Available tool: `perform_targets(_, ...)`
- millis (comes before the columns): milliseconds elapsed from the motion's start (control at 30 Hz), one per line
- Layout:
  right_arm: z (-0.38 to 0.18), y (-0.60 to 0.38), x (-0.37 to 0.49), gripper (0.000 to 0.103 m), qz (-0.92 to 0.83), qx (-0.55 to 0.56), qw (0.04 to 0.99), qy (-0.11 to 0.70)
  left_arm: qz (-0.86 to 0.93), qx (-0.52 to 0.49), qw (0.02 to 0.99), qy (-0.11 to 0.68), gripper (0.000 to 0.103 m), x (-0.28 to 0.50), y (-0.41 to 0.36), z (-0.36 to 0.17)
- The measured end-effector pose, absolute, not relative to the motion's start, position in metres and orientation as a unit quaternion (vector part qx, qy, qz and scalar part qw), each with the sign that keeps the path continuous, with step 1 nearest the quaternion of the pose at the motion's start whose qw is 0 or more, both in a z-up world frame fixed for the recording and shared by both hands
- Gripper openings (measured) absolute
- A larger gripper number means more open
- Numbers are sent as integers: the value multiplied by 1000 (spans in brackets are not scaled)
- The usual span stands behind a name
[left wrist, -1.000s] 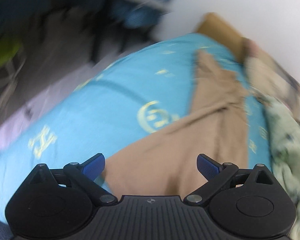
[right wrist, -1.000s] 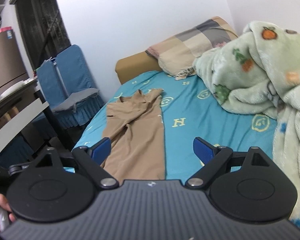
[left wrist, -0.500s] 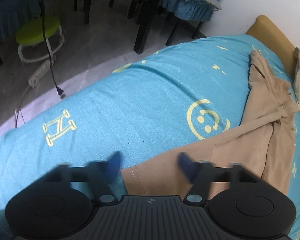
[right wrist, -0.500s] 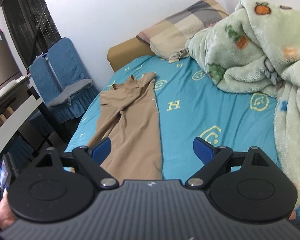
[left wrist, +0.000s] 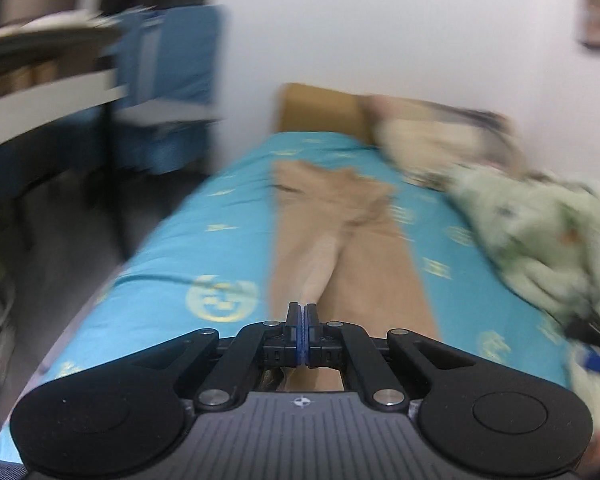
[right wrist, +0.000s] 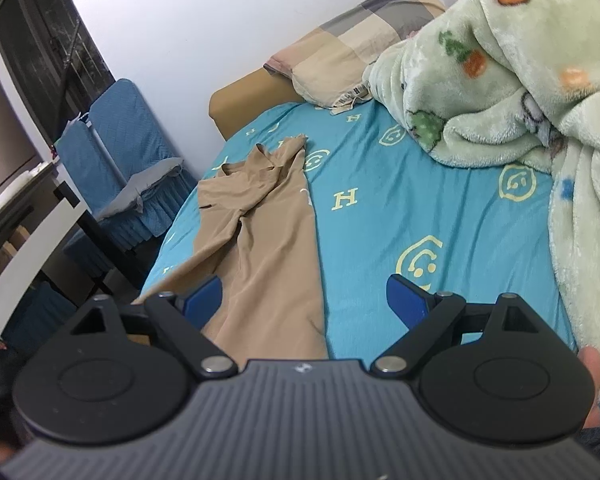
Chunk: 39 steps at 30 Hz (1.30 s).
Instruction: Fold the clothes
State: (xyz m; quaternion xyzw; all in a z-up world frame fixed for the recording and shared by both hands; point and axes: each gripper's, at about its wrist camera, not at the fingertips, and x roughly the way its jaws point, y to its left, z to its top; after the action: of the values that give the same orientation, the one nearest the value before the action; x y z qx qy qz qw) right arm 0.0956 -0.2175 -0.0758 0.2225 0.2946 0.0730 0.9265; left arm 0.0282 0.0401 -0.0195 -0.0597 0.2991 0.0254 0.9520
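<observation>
A pair of tan trousers (right wrist: 260, 240) lies lengthwise along the left side of the blue bed sheet (right wrist: 380, 220), waist toward the headboard. The left wrist view is blurred. In it my left gripper (left wrist: 302, 316) is shut at the near end of the tan trousers (left wrist: 360, 272), and a pale strip of the left leg runs up into the closed fingertips. My right gripper (right wrist: 304, 298) is open and hovers over the near end of the right leg, with nothing between its fingers (right wrist: 204, 298).
A bunched green fleece blanket (right wrist: 540, 80) fills the bed's right side, with a checked pillow (right wrist: 352, 44) by the tan headboard (right wrist: 252, 100). Blue covered chairs (right wrist: 116, 152) and a table (right wrist: 28, 256) stand left of the bed. A thumb (right wrist: 592, 384) shows at the right.
My left gripper went from open to shut at the hem of the left leg, and its view swung up along the bed. The right gripper moved slightly closer and stayed open.
</observation>
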Motion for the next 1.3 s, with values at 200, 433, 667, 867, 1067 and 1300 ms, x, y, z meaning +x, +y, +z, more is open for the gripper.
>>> perform_targets(200, -80, -217, 100, 90, 78, 223, 921, 308, -70, -23, 931, 356, 4, 47, 9, -40)
perform_targets(433, -99, -220, 114, 90, 92, 256, 889, 367, -56, -151, 897, 411, 63, 72, 60, -66)
perform_targets(667, -135, -224, 132, 85, 97, 333, 832, 434, 75, -290, 813, 499, 74, 105, 133, -115)
perform_targets(867, -164, -207, 145, 75, 71, 313, 810, 490, 73, -300, 794, 524, 77, 112, 143, -132)
perform_targets(1067, -172, -185, 147, 61, 79, 264, 815, 510, 55, -304, 786, 535, 43, 115, 145, -138)
perform_targets(1300, -178, -188, 144, 38, 114, 291, 789, 529, 40, -424, 775, 466, 4, 98, 182, -138)
